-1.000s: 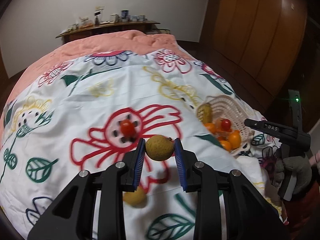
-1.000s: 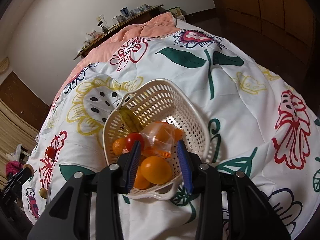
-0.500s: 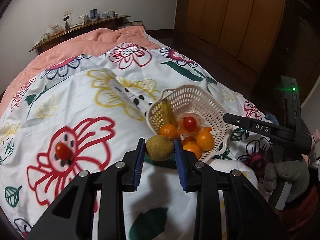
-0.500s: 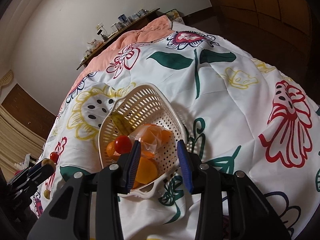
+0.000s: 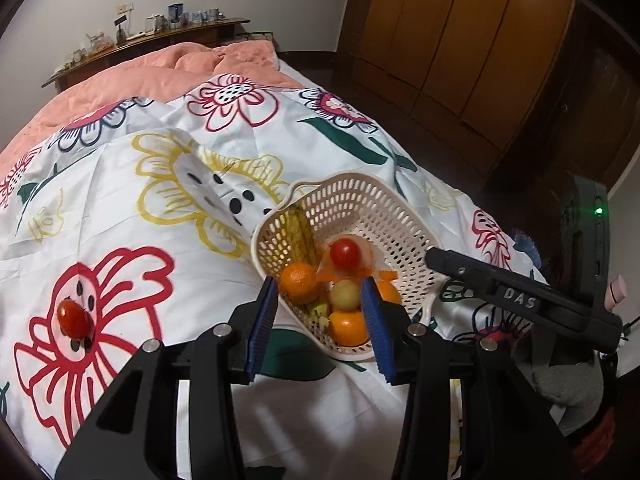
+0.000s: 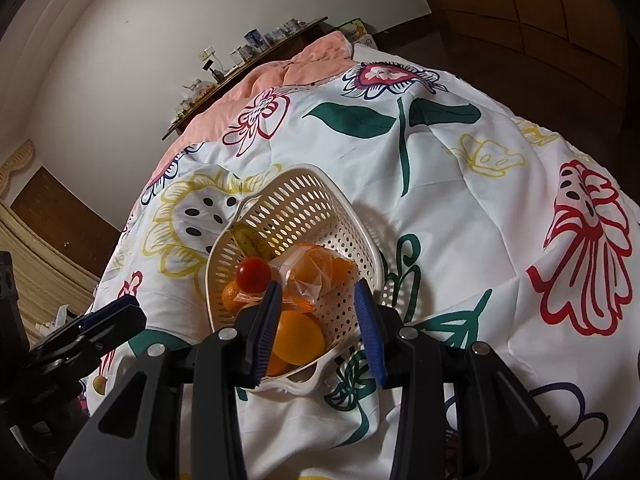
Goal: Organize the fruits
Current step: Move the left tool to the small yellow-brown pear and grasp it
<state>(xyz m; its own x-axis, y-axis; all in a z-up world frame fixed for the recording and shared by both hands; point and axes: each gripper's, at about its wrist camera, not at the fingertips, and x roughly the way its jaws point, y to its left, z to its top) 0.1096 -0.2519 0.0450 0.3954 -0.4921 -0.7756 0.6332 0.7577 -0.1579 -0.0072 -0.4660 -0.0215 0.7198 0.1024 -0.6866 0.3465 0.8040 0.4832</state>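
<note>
A cream perforated basket [image 5: 352, 179] [image 6: 296, 178] lies tilted on the flowered duvet, holding oranges [image 5: 300, 282], a tomato [image 5: 345, 252] [image 6: 253, 274], a greenish banana [image 5: 300, 232] and a plastic bag of orange pieces [image 6: 312, 272]. My left gripper [image 5: 320, 322] hangs over the basket's near end with its jaws opening. The round yellow-green fruit [image 5: 345, 295] sits among the oranges, and neither pad touches it. My right gripper [image 6: 318, 330] stands over the basket's near rim, jaws apart and pressing on nothing. A second tomato [image 5: 73, 319] lies on the red flower print.
The right gripper's body [image 5: 520, 300] reaches in from the right beside the basket. The left gripper [image 6: 100, 328] shows at the left edge. A small yellow fruit [image 6: 98, 384] lies on the duvet. Beyond are a pink blanket [image 5: 160, 72], a cluttered shelf [image 5: 160, 30] and wooden wardrobe doors [image 5: 460, 40].
The left gripper carried the yellow-green fruit rightward to the basket, then its jaws parted and the fruit now rests among the oranges. The right gripper has stayed almost still.
</note>
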